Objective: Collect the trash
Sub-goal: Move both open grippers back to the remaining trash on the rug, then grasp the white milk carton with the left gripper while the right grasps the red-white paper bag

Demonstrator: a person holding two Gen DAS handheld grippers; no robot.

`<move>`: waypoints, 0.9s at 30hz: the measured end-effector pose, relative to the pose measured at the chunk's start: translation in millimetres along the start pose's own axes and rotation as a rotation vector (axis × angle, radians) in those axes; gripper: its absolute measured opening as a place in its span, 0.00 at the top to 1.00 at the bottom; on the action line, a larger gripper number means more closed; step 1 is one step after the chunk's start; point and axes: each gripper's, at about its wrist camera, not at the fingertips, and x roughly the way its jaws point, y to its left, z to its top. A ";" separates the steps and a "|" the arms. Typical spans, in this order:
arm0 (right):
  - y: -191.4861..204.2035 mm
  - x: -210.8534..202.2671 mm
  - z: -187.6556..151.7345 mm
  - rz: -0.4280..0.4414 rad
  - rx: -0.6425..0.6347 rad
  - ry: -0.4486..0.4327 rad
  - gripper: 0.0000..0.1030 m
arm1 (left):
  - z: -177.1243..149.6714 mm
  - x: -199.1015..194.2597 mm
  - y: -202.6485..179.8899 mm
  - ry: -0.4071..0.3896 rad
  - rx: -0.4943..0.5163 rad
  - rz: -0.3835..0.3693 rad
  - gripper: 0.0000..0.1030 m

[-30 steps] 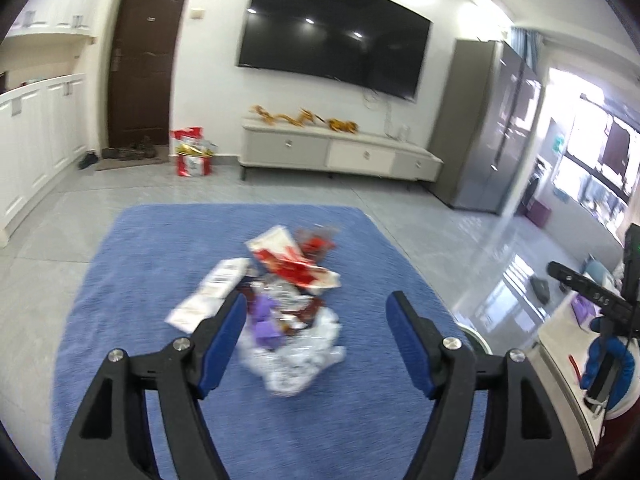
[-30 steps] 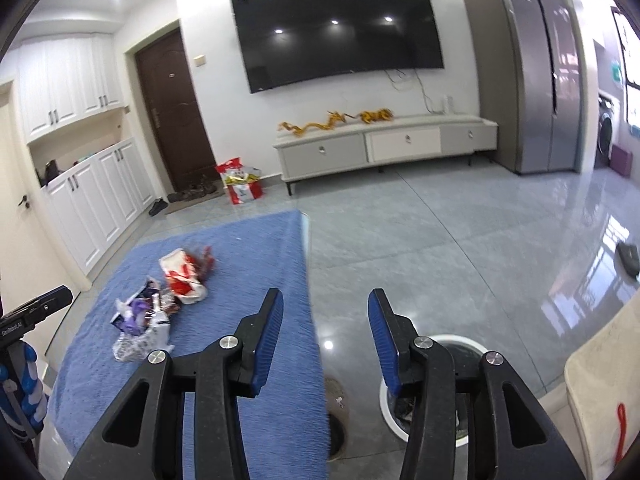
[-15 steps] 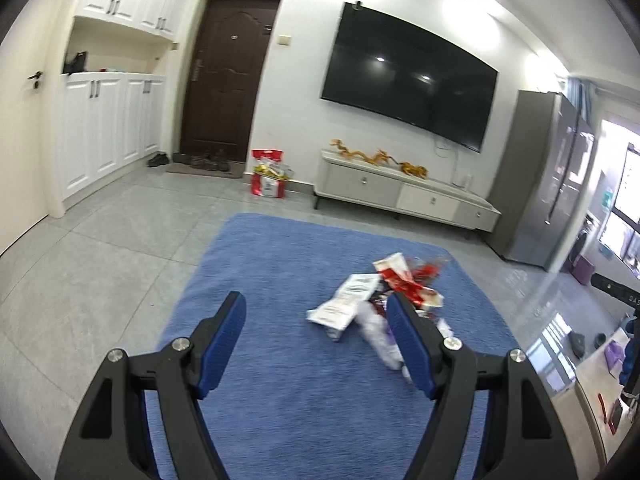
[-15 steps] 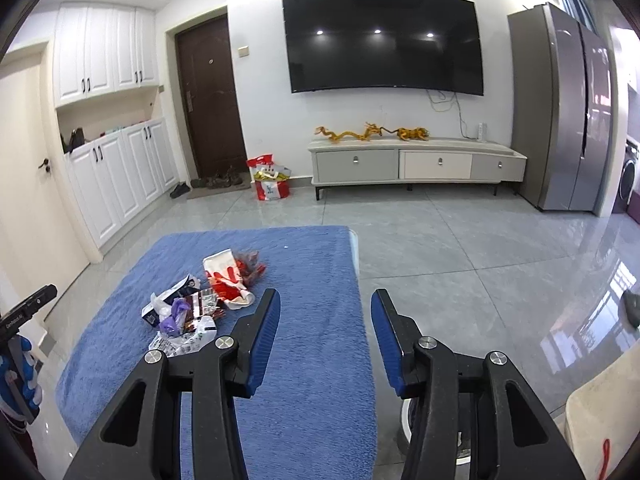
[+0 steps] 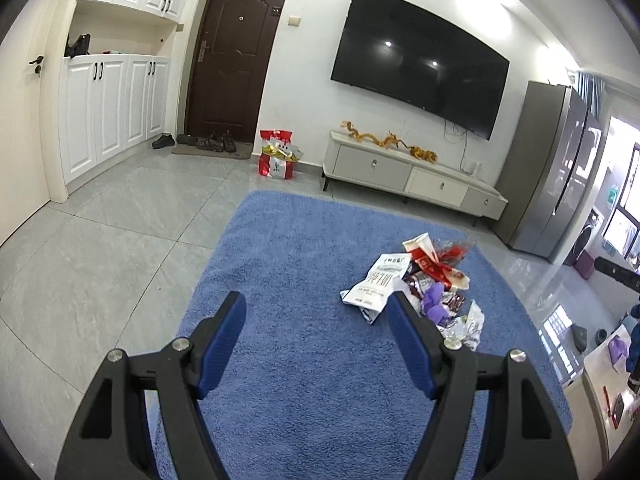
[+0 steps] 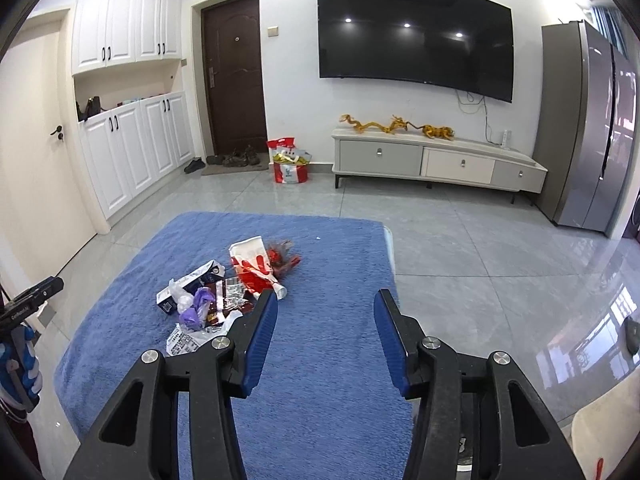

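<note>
1. Trash pile (image 5: 424, 284) sits on a blue cloth (image 5: 304, 264) covering the table; pile is toward the cloth's right half in the left wrist view, toward its left half in the right wrist view (image 6: 228, 296).
2. Pile contents: red-and-white wrapper (image 6: 252, 268) at the far side, white printed packet (image 5: 380, 280) on the left edge of the pile as the left cam sees it, purple scrap (image 6: 198, 308) in the middle, clear crinkled plastic (image 5: 468, 324) at the near end. Pieces overlap & touch each other.
3. Left tongs (image 5: 316, 326): spread apart, nothing between the blue pads, only bare cloth. Right-hand finger (image 5: 408, 340) overlaps the near-left edge of the pile in the pic; can't tell if it touches.
4. Right tongs (image 6: 326, 328): released, nothing gripped; gap has just been widening a bit. Bare cloth shows between the pads. Left-hand finger (image 6: 260, 332) covers the pile's near-right edge in the pic; contact unclear.
5. Both tongs point slightly down at the cloth, pile lying between the two views' aim lines, not inside either gap.
6. Bkgd: wall TV (image 6: 416, 36), low white cabinet (image 6: 436, 164) under it w/ gold dragon figures (image 6: 396, 126), dark door (image 5: 236, 60), red bag (image 6: 290, 166) on the grey tile floor (image 5: 100, 248), grey fridge (image 6: 588, 128) at right.
</note>
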 end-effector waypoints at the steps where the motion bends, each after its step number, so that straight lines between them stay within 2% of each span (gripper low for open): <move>1: 1.4 3.1 0.6 0.002 0.000 0.004 0.52 | 0.0 2.7 0.0 0.003 0.006 0.002 0.31; 7: 7.3 30.5 5.0 0.021 0.004 0.028 0.52 | 6.3 27.7 -5.1 0.047 0.043 -0.027 0.31; 13: 12.0 64.0 2.9 0.054 0.009 0.064 0.52 | 17.3 65.4 -22.8 0.125 0.098 -0.090 0.31; 23: 23.1 127.3 4.2 0.123 -0.009 0.126 0.52 | 36.8 152.7 -85.8 0.299 0.281 -0.215 0.31; 27: 28.0 155.4 6.6 0.164 -0.018 0.153 0.52 | 39.8 189.5 -105.0 0.382 0.330 -0.220 0.31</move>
